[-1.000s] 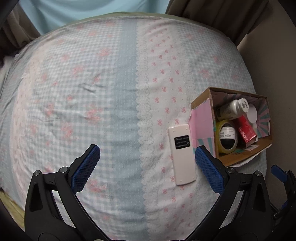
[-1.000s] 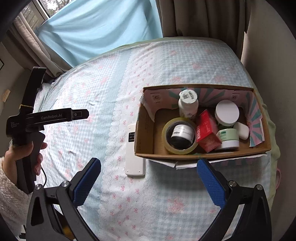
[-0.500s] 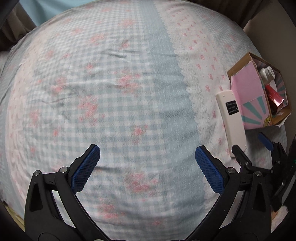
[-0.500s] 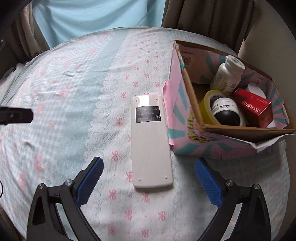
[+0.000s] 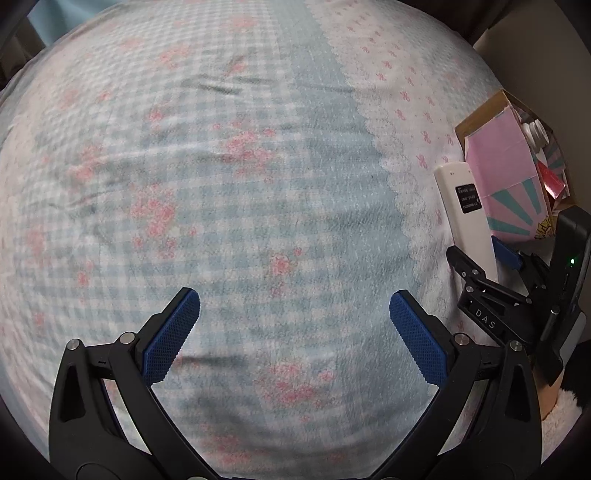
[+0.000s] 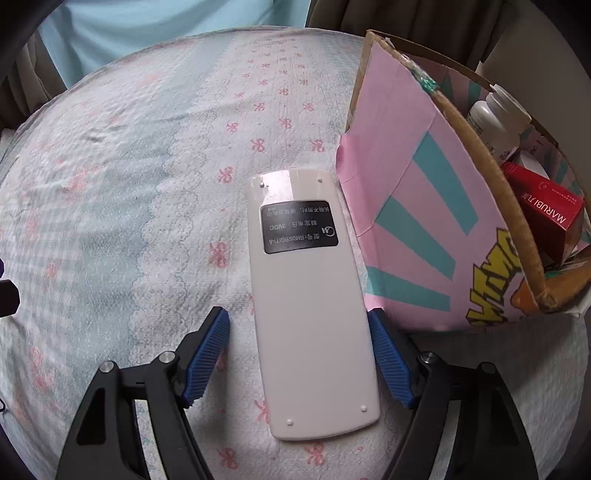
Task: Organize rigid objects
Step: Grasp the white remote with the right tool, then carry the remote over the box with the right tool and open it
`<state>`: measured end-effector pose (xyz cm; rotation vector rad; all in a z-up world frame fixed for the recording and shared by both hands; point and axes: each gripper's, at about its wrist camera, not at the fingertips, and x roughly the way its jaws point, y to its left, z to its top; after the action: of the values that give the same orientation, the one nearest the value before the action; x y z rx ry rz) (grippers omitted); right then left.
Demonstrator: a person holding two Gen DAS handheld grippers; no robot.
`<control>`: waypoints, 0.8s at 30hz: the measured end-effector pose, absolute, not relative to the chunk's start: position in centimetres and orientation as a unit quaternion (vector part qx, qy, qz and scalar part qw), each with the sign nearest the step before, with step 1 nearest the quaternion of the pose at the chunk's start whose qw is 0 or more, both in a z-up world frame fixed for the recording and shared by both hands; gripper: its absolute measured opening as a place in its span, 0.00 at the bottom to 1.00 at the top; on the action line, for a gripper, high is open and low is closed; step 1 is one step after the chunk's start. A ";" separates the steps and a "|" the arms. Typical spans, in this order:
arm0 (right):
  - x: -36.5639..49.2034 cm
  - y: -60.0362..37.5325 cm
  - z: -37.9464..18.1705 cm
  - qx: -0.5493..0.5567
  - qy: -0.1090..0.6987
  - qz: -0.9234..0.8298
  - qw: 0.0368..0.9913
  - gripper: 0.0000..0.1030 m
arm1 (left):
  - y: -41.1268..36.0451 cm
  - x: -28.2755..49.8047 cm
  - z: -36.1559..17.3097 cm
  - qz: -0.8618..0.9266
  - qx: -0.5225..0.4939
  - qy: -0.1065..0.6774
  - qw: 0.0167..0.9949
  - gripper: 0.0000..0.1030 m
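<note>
A white remote control (image 6: 310,295) lies face down on the bedspread, right beside a pink and teal cardboard box (image 6: 424,229). My right gripper (image 6: 299,354) straddles the remote's near half; the right pad touches its edge, the left pad stands a small gap off it. The box holds a white bottle (image 6: 495,125) and a red carton (image 6: 546,214). In the left wrist view the remote (image 5: 469,218), the box (image 5: 506,184) and the right gripper (image 5: 491,280) sit at the far right. My left gripper (image 5: 295,336) is open and empty above the bedspread.
The bed is covered by a blue gingham and pink bow-print spread (image 6: 129,184). Curtains (image 6: 424,26) and a beige wall (image 6: 535,48) stand behind the box. The box wall is close against my right gripper's right finger (image 6: 388,354).
My right gripper has dropped and moved forward over the remote, its jaws narrowing around it. My left gripper has swung left and lower over the open bedspread.
</note>
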<state>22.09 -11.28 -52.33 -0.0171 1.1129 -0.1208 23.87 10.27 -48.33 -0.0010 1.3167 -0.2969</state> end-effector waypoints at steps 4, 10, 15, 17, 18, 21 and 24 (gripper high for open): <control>22.7 -9.5 -52.2 -0.016 0.538 -0.044 0.842 0.52 | 11.0 24.1 -48.3 -0.138 -0.004 0.609 0.781 0.99; 25.9 -9.4 -52.2 -0.014 0.536 -0.054 0.842 0.52 | 12.9 24.1 -48.4 -0.127 -0.014 0.611 0.781 0.99; 28.2 -9.4 -52.0 -0.040 0.551 -0.044 0.832 0.58 | 14.4 23.8 -48.4 -0.117 -0.025 0.612 0.782 0.99; 29.4 -9.6 -52.0 -0.040 0.556 -0.033 0.829 0.61 | 14.6 23.8 -48.4 -0.114 -0.028 0.612 0.782 0.99; 30.0 -9.8 -52.0 -0.035 0.560 -0.026 0.828 0.61 | 14.8 23.9 -48.5 -0.113 -0.030 0.612 0.782 0.99; 31.2 -10.2 -51.9 -0.027 0.563 -0.015 0.826 0.60 | 14.9 23.8 -48.6 -0.111 -0.035 0.611 0.783 0.99; 32.1 -10.5 -51.8 -0.027 0.560 -0.015 0.828 0.52 | 14.8 23.7 -48.5 -0.112 -0.035 0.610 0.784 0.99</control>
<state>32.05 -10.50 -51.79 -0.0568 1.1901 -0.0311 23.65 14.77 -48.47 -0.0749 1.3169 -0.2421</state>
